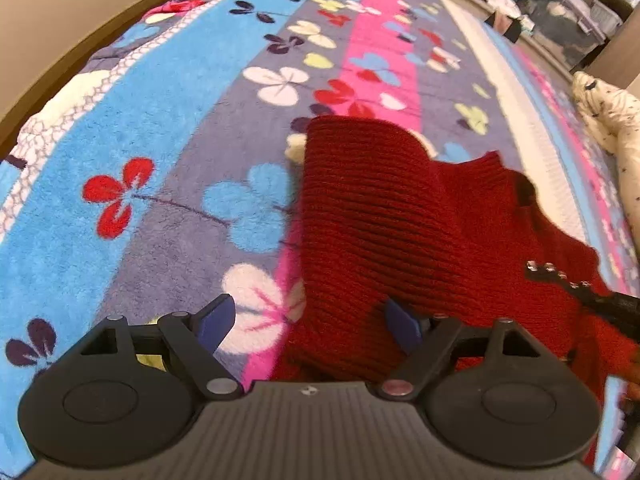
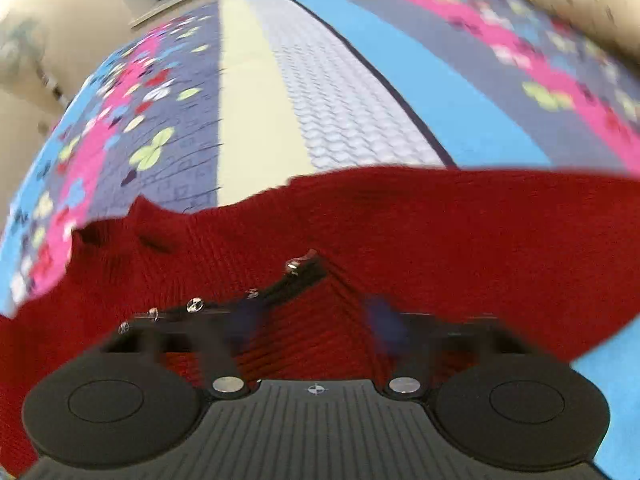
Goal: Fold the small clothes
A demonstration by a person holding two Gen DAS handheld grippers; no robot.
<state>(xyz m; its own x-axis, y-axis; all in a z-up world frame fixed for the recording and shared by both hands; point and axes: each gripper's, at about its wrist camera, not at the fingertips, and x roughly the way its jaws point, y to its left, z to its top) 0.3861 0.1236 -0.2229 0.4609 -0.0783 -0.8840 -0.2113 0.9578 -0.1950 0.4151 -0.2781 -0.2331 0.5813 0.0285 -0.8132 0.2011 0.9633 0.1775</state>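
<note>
Sweater (image 1: pixel 400 220) lies under both spread tools, left (image 1: pixel 308 322) and right (image 2: pixel 316 316)

A bed carries everything, covered by a fleece blanket (image 1: pixel 168 128) striped in blue, grey, pink and cream and printed with clover-like flowers. Directly on it, just ahead of the left gripper and reaching to its right, lies a red knit sweater (image 1: pixel 400 216), partly folded. Further ahead and to the right, a cream speckled garment (image 1: pixel 608 120) rests near the blanket's edge.
</note>
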